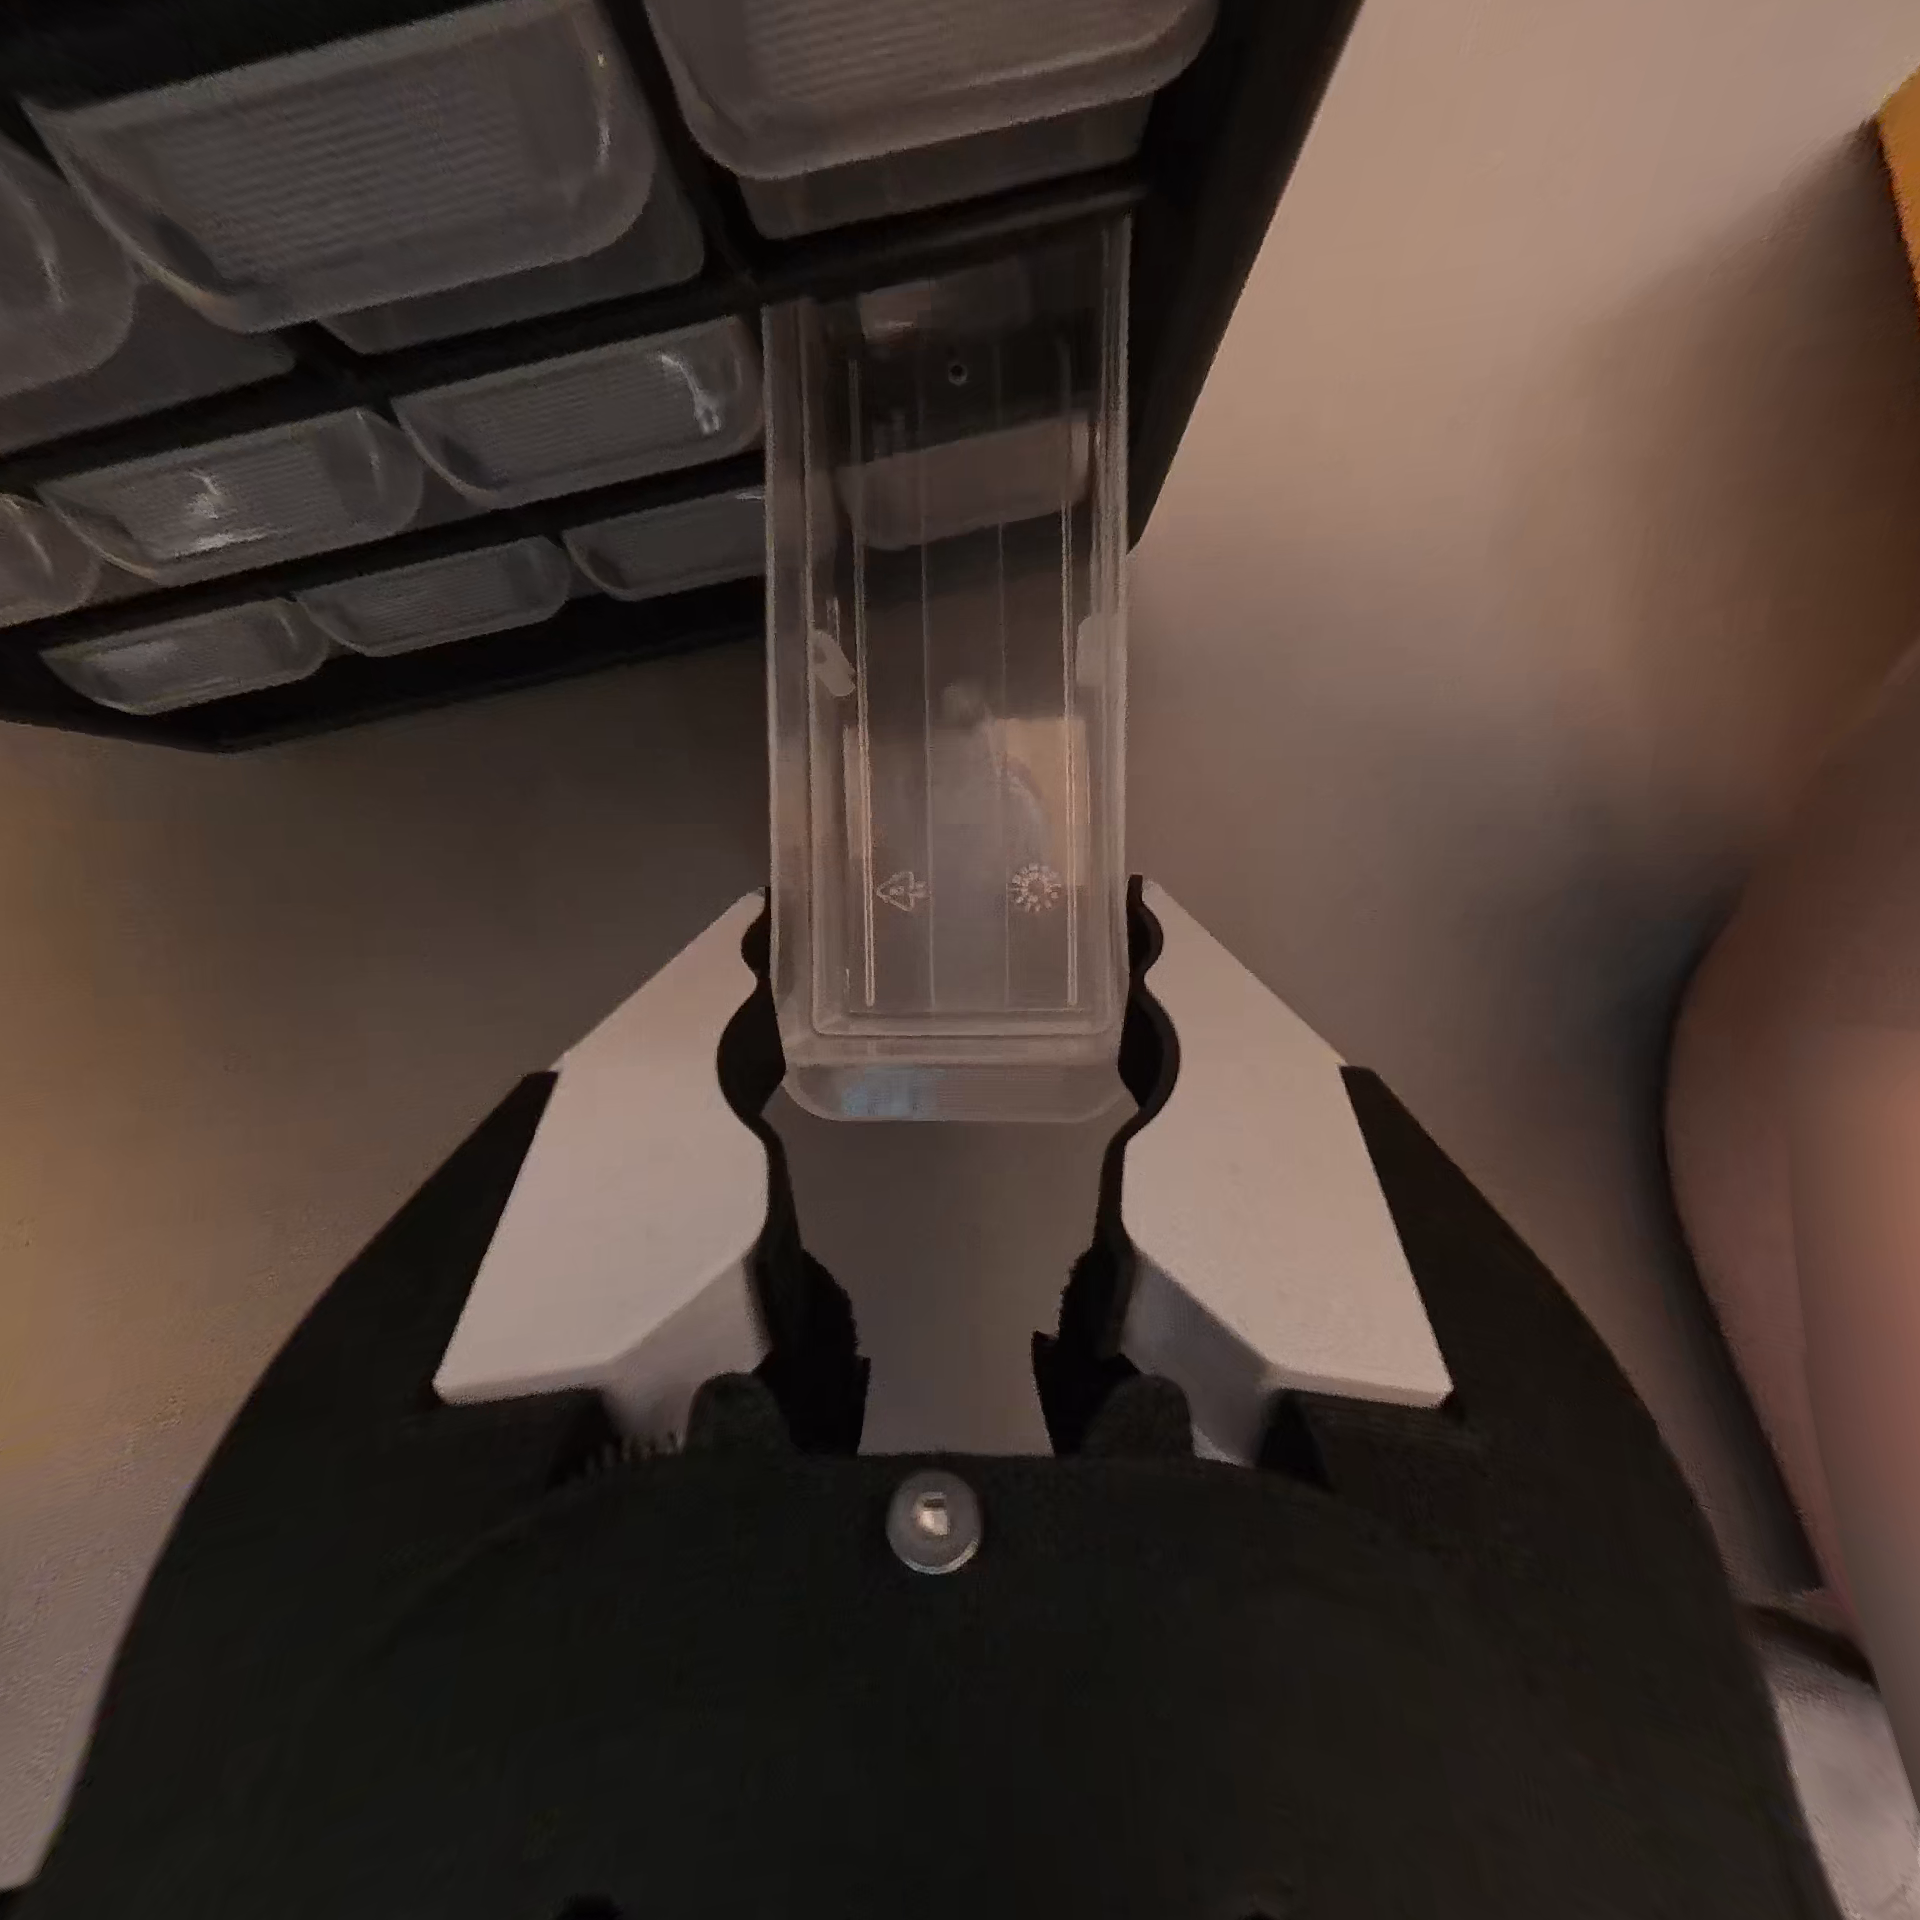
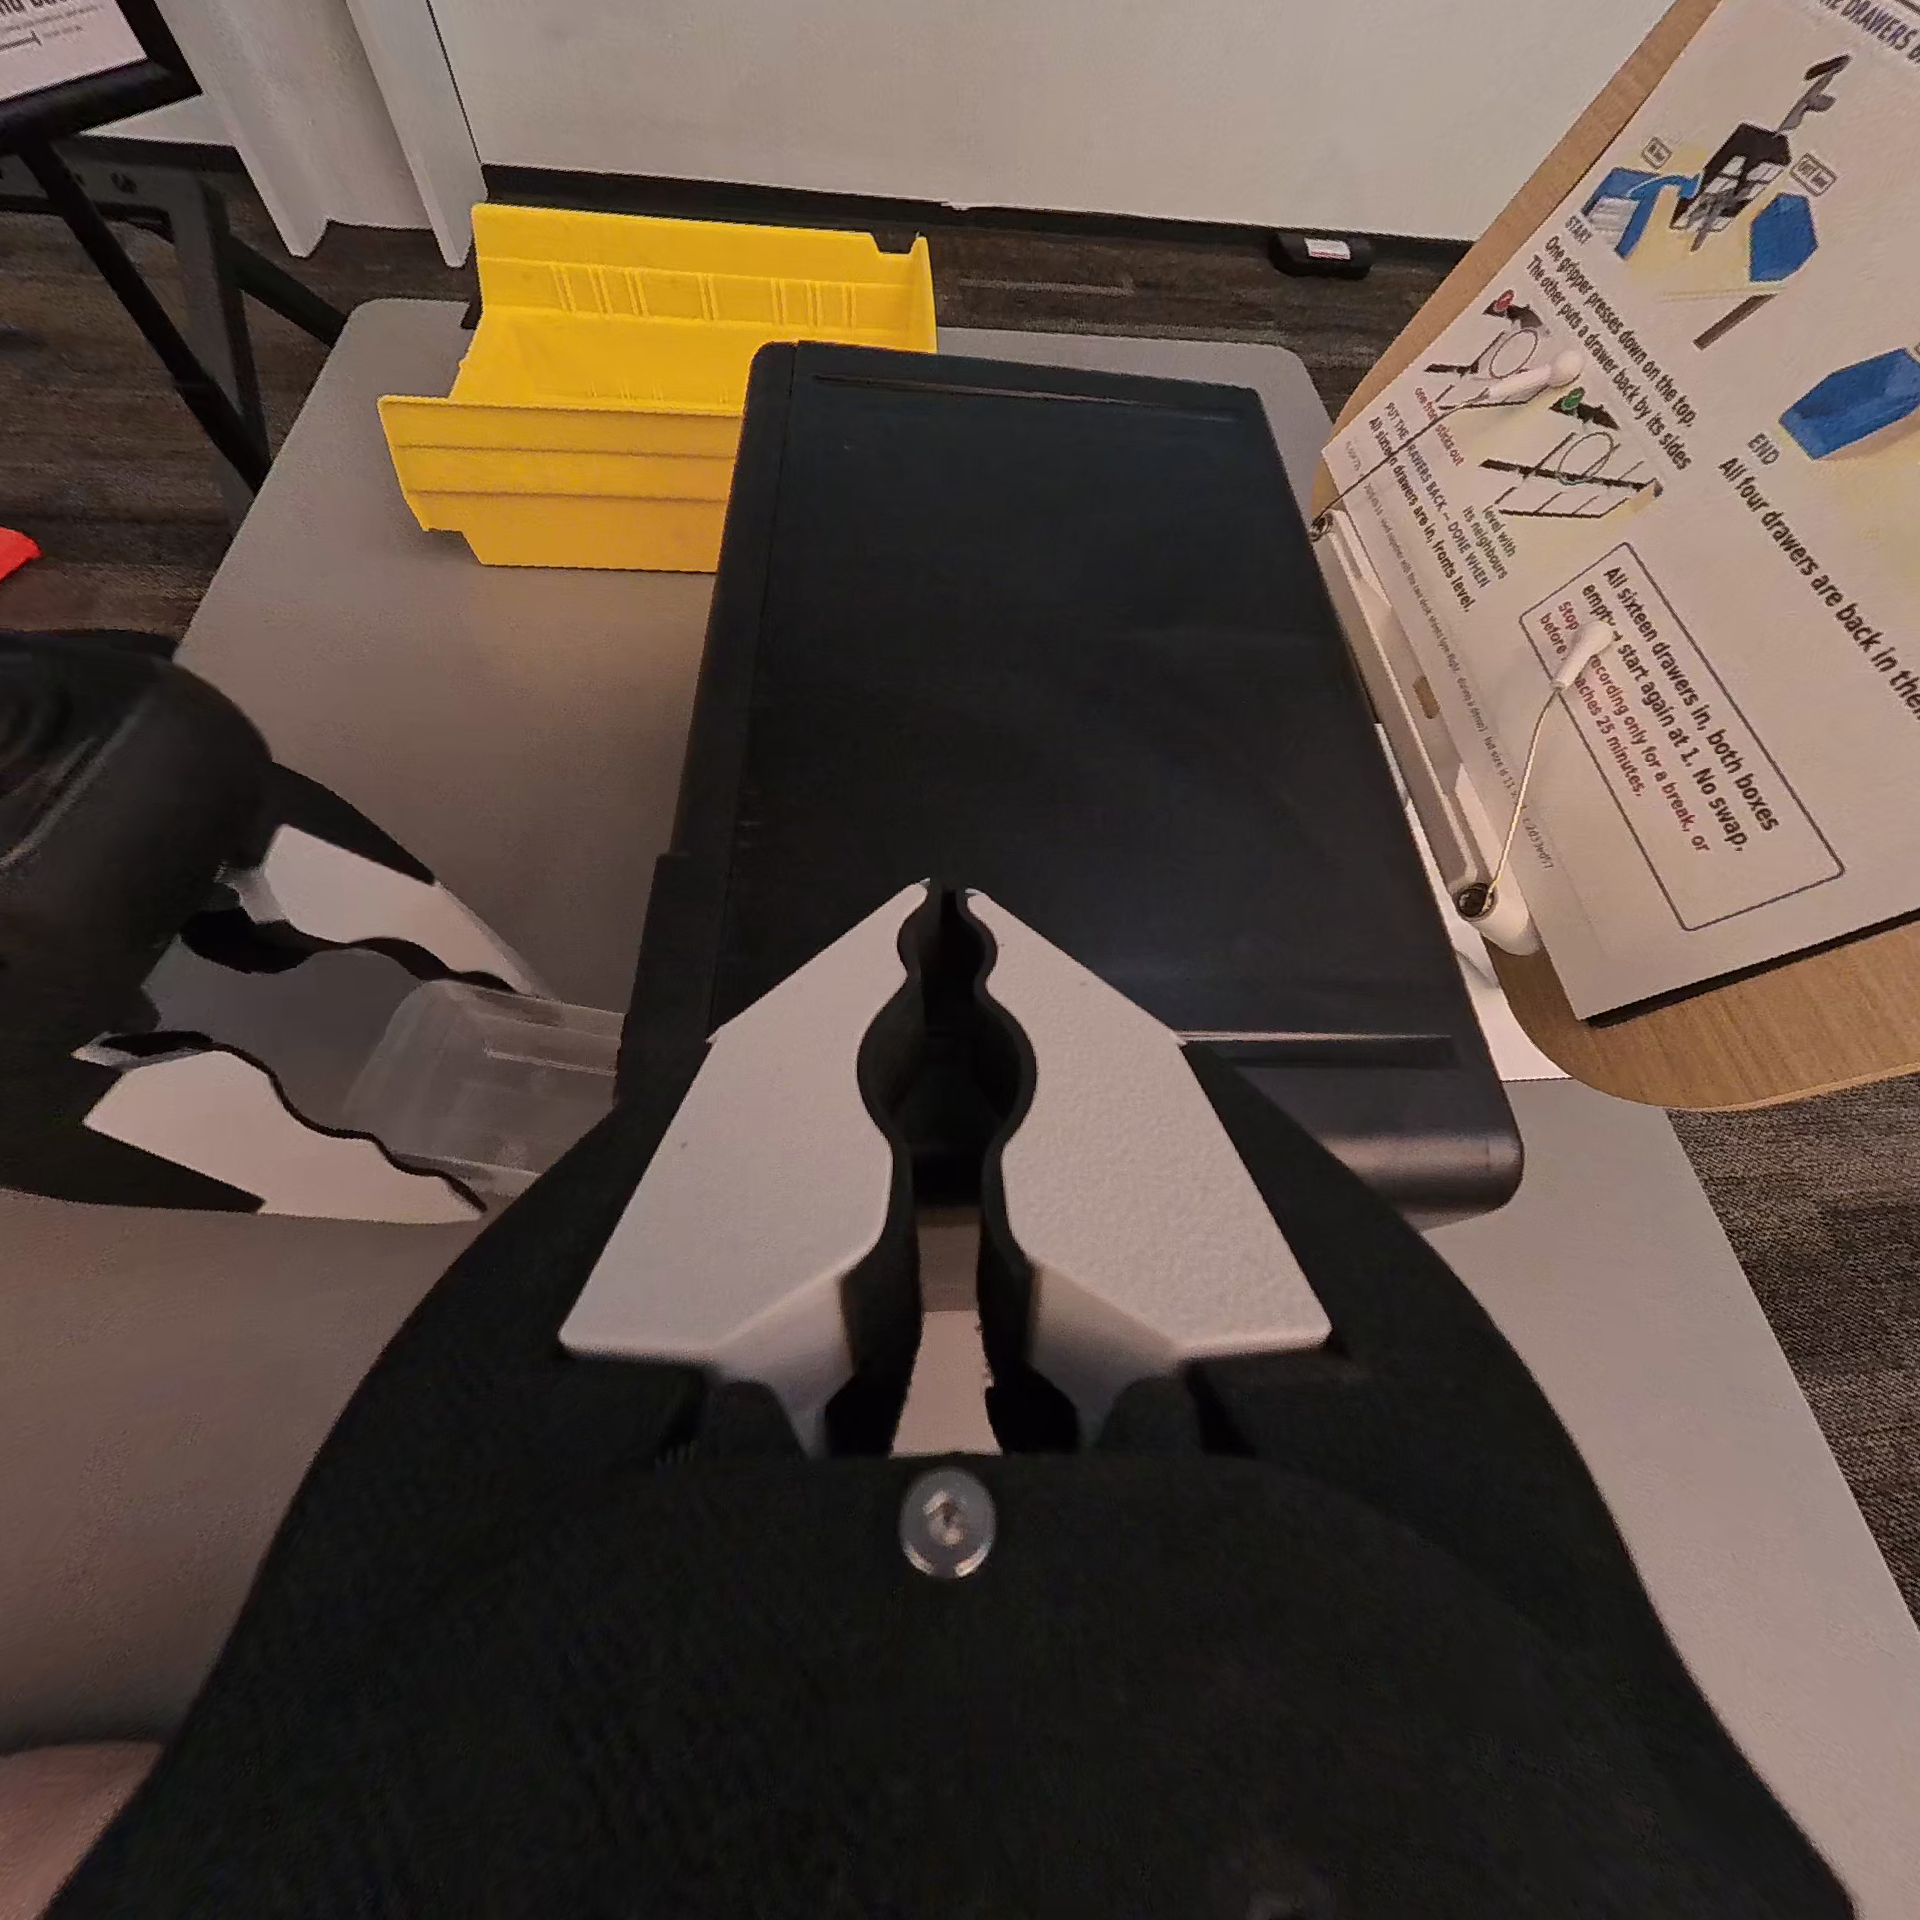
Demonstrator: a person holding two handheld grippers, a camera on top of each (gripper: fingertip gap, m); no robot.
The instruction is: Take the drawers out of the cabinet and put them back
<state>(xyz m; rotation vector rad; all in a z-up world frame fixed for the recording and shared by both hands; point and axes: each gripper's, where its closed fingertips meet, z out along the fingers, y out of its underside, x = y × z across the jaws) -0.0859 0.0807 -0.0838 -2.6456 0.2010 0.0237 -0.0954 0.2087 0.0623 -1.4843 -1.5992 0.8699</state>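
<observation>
A black cabinet [image 1: 1216, 312] holds several clear drawers [image 1: 364, 197] in its slots. My left gripper [image 1: 948, 997] is shut on the near end of one clear drawer [image 1: 951, 644], gripping its two sides; the drawer's far end sits in a slot at the cabinet's edge column. In the right wrist view my right gripper [image 2: 943, 891] is shut and empty, its tips on the cabinet's black top [image 2: 1039, 623]. The left gripper [image 2: 301, 1049] with the clear drawer [image 2: 488, 1081] shows at the left, at the cabinet's front.
A yellow bin [image 2: 623, 405] stands on the grey table [image 2: 468, 727] behind the cabinet's left. A wooden board with an instruction sheet [image 2: 1683, 520] leans at the right, close to the cabinet. Floor and a wall lie beyond. The left gripper's tips are roughly 20 cm from the right gripper's.
</observation>
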